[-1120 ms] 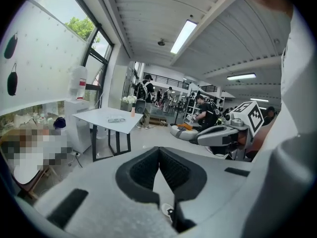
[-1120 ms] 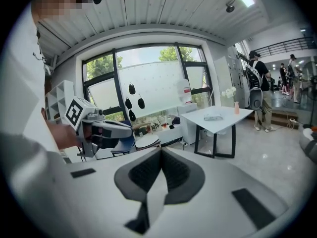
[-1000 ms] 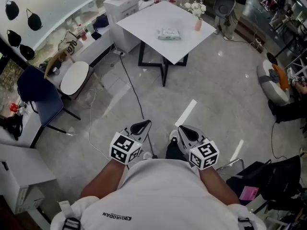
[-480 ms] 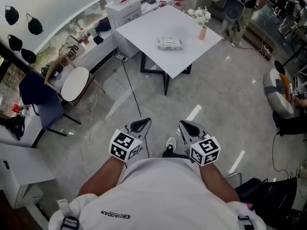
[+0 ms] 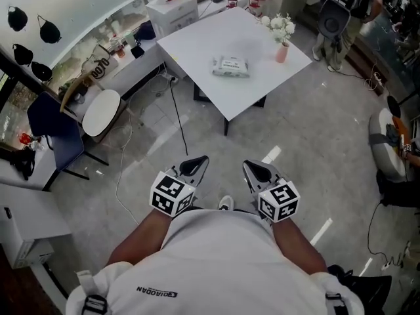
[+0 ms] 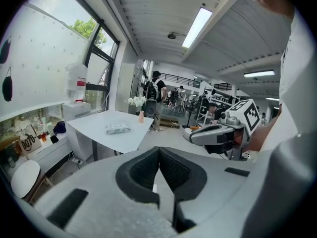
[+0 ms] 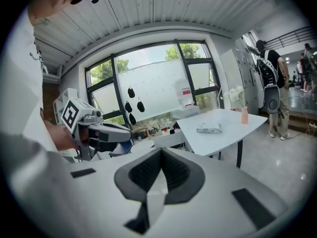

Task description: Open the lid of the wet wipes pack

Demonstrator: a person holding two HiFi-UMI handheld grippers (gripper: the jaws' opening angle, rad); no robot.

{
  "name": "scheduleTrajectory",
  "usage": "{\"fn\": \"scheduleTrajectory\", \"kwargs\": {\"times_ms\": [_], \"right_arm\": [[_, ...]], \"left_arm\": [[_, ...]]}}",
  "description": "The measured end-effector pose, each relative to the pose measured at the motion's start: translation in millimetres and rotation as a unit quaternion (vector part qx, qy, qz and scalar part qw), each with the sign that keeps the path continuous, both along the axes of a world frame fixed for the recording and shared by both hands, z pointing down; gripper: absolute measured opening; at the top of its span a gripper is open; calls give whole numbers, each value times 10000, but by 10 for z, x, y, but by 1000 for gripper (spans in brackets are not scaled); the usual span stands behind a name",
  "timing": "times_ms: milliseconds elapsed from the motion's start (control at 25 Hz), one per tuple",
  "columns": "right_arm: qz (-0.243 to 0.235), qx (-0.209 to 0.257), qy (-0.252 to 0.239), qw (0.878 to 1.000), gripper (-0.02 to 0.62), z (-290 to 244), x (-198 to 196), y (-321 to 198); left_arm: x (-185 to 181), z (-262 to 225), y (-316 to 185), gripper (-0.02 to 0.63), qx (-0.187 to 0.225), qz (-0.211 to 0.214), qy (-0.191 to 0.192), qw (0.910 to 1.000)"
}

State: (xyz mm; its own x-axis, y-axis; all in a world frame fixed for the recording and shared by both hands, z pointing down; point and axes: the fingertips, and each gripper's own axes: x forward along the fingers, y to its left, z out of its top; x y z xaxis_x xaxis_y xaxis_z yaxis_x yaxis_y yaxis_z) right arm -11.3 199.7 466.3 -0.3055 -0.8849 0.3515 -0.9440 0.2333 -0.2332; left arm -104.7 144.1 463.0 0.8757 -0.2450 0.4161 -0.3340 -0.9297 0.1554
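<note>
The wet wipes pack (image 5: 230,66) lies flat near the middle of a white square table (image 5: 197,41), also seen far off as the pack (image 6: 117,128) and the pack (image 7: 209,128) in both gripper views. My left gripper (image 5: 197,163) and right gripper (image 5: 252,168) are held close to my body, side by side over the floor, well short of the table. Both have their jaws together with nothing between them. The left gripper (image 6: 158,155) and right gripper (image 7: 161,157) each point toward the table.
A pink vase with white flowers (image 5: 281,42) stands near the table's right corner. A cable (image 5: 176,113) runs across the floor. A blue chair (image 5: 56,133) and round white stool (image 5: 102,109) stand at left. A person (image 5: 338,12) stands beyond the table.
I have walked toward the table: it and the wipes pack have come closer in the head view. Both grippers stay shut and keep their place beside my body.
</note>
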Motion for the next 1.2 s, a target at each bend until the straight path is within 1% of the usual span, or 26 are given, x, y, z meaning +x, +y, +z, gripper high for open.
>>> {"fn": "scheduleTrajectory", "kwargs": {"times_ms": [160, 440, 640, 840, 1040, 1200], "right_arm": [[-113, -44, -69, 9999, 6, 41, 205, -92], [-213, -95, -126, 9996, 6, 103, 413, -198], [-177, -143, -203, 9995, 6, 172, 509, -241], [-114, -215, -173, 9996, 6, 209, 618, -317], [-46, -278, -106, 9995, 6, 238, 748, -483], [-22, -341, -104, 9994, 6, 301, 842, -708]], "left_arm": [[207, 10, -29, 0, -17, -86, -22, 10000], [341, 59, -151, -1, -47, -273, -90, 9996], [443, 173, -202, 0, -154, -230, -176, 9995], [609, 175, -356, 0, -170, -118, -140, 9997], [780, 164, -597, 0, -168, -33, -80, 9998], [851, 260, -779, 0, -230, 18, -155, 9996]]}}
